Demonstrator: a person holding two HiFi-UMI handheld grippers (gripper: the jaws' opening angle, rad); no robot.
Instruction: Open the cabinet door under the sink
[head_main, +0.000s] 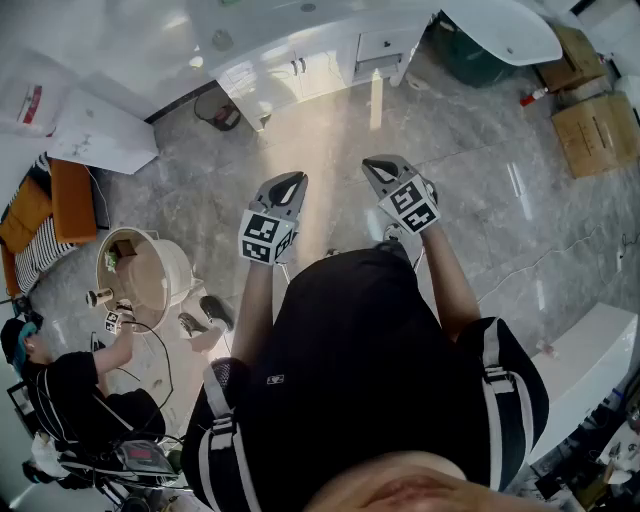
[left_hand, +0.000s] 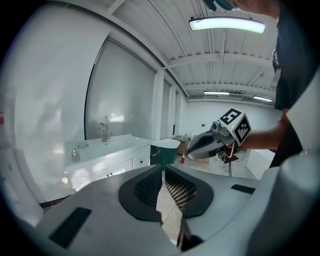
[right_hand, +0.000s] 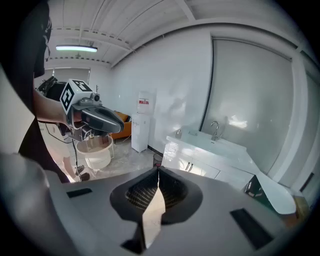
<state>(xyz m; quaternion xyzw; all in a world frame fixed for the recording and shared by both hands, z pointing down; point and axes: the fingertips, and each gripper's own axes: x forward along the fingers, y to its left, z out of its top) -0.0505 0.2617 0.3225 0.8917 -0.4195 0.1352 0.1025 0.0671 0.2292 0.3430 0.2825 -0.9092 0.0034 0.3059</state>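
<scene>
The white vanity with the sink stands against the far wall, and its cabinet doors (head_main: 300, 72) are closed, with small dark handles. The same doors (left_hand: 117, 167) (right_hand: 192, 167) show under the faucet (right_hand: 215, 129) in both gripper views. My left gripper (head_main: 290, 182) and right gripper (head_main: 378, 166) are held side by side over the marble floor, well short of the vanity. Both point toward it. The left gripper's (left_hand: 163, 167) jaws meet at the tips with nothing between them, and so do those of the right gripper (right_hand: 158, 170).
A dark green bin (head_main: 465, 55) sits right of the vanity, under a white oval panel (head_main: 500, 25). Cardboard boxes (head_main: 595, 130) lie far right. A round white tub (head_main: 140, 275) and a crouching person (head_main: 70, 390) are at left, near an orange seat (head_main: 70, 200).
</scene>
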